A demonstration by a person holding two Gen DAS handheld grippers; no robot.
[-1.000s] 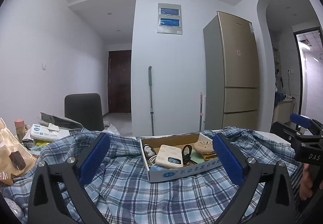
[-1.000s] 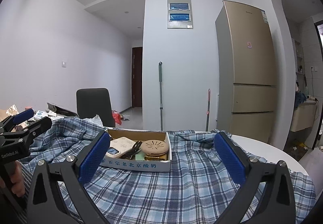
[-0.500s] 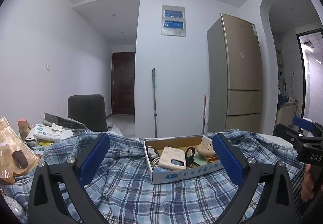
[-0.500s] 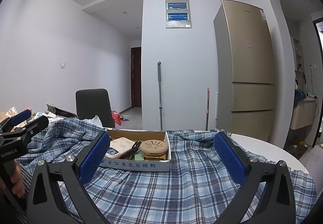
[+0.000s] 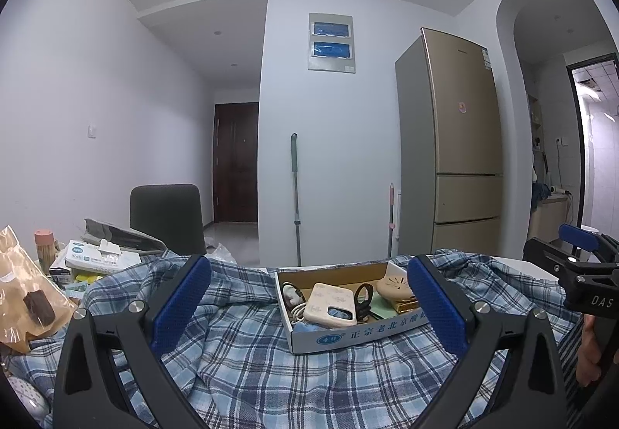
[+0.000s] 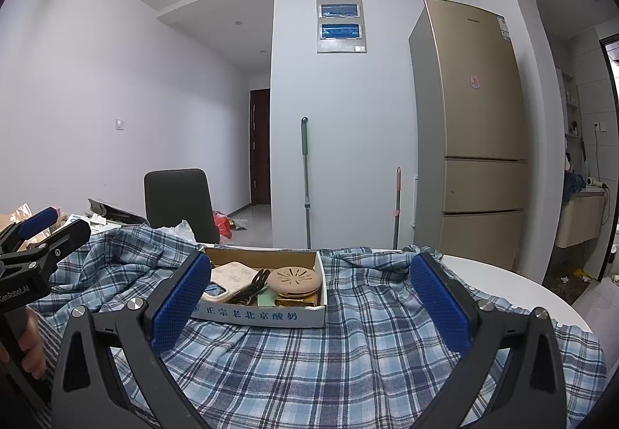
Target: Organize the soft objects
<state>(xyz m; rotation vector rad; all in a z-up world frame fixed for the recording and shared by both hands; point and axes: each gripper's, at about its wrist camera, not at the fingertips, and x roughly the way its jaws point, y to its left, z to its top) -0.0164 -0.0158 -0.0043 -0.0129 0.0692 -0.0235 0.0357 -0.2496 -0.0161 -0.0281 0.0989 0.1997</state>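
Plaid shirt lies spread beneath and ahead of both wide-open, empty tools, left gripper and right gripper, seemingly poised for grasping, cardboard box resting on it.

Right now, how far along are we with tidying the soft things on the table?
Nothing looks done yet. The plaid shirt lies rumpled and unfolded over the table, with the cardboard box of odds and ends sitting on top of it. Nothing is in hand: the left hand-held gripper and right hand-held gripper are open above the cloth. Left: clear the box, then fold the shirt.
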